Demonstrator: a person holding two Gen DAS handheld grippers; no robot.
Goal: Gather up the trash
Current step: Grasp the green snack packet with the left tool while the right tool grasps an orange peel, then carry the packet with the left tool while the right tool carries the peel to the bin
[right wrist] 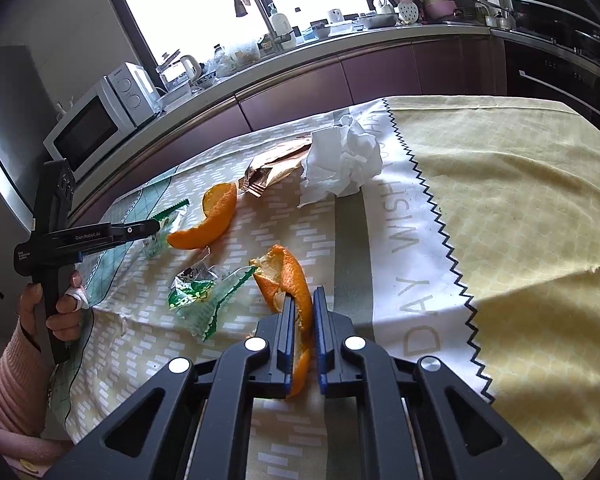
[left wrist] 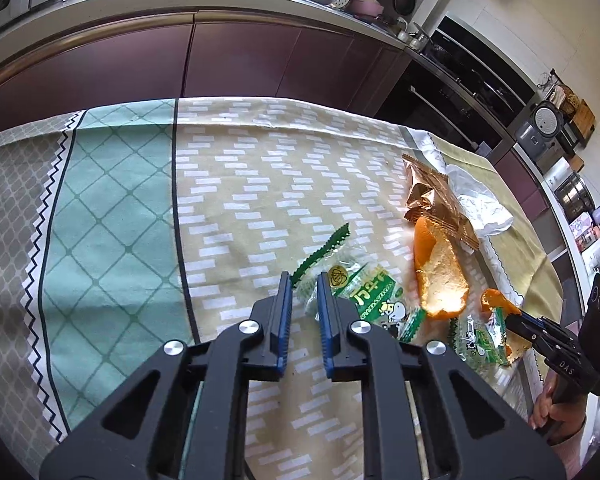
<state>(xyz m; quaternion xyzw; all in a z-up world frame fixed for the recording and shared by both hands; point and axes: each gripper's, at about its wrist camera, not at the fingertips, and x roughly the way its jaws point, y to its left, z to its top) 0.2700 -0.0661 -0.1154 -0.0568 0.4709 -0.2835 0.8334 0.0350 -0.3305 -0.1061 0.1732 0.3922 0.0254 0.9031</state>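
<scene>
- The patterned tablecloth (right wrist: 500,208) covers the table and carries all the trash, gathered in its middle strip, in front of both tools.
- A crumpled white tissue (right wrist: 342,160) lies farthest back, touching a bronze foil wrapper (right wrist: 274,166); both are well apart from either gripper.
- The larger orange peel (left wrist: 440,276) rests between the foil and the green wrappers, untouched, its long axis running away from the person.
- The right gripper (right wrist: 302,308) is clenched on the smaller orange peel (right wrist: 288,276), which runs lengthwise between the pads and sticks out ahead of the tips.
- The left gripper (left wrist: 305,292) is nearly closed over the corner of a green snack wrapper (left wrist: 364,292); I judge it pinches the clear film.
- A second crumpled green wrapper (right wrist: 198,292) lies between the two tools, somewhat nearer the right one.
</scene>
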